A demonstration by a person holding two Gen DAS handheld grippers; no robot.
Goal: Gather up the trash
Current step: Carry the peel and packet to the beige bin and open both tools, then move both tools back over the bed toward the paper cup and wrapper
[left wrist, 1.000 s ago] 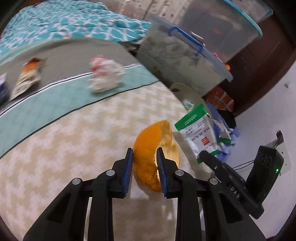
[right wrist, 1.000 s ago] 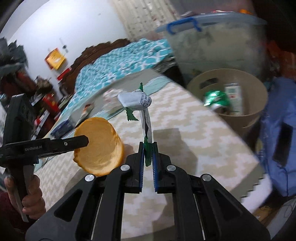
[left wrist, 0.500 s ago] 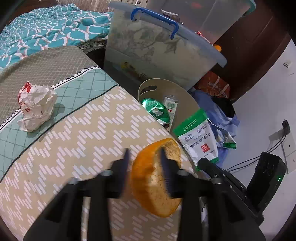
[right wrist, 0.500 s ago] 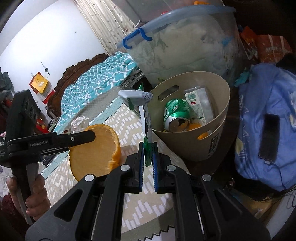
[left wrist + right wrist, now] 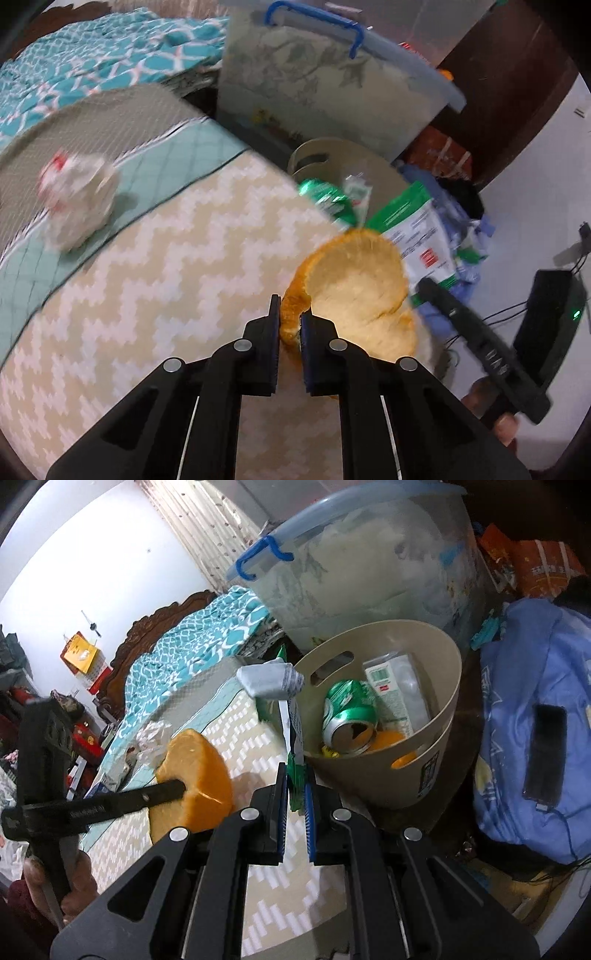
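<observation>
Two views, left wrist first: both grippers carry trash near the bin.
Left gripper [image 5: 290, 325]: black plastic arms with blue ribbed pads, pinching the torn rim of the orange peel [image 5: 354, 291].
Orange peel: a curved, bowl-shaped rind, pebbled orange outside, pale fibrous pith inside, held above the edge of the bedspread [image 5: 155, 280].
Bedspread: quilted cloth, beige-and-white zigzag with a teal band beyond.
Crumpled wrapper [image 5: 75, 201]: a white paper ball with red print lying on the teal band; blurred, so its print cannot be read.
Bin [image 5: 343, 155]: round beige plastic with a slotted handle, just past the bed's edge.
Right wrist view, right gripper [image 5: 295, 794]: the same black-and-blue build, pads pressed onto the bottom edge of the green-and-white packet [image 5: 291, 716].
Packet: thin glossy film standing upright, its top folded over, beside the bin's [image 5: 448, 686] rim.
Inside the bin: a dented green can [image 5: 349, 716], a flat white carton [image 5: 399, 694], and orange peel pieces.
Storage box [image 5: 369, 572]: translucent plastic, blue clip handle, behind the bin.
</observation>
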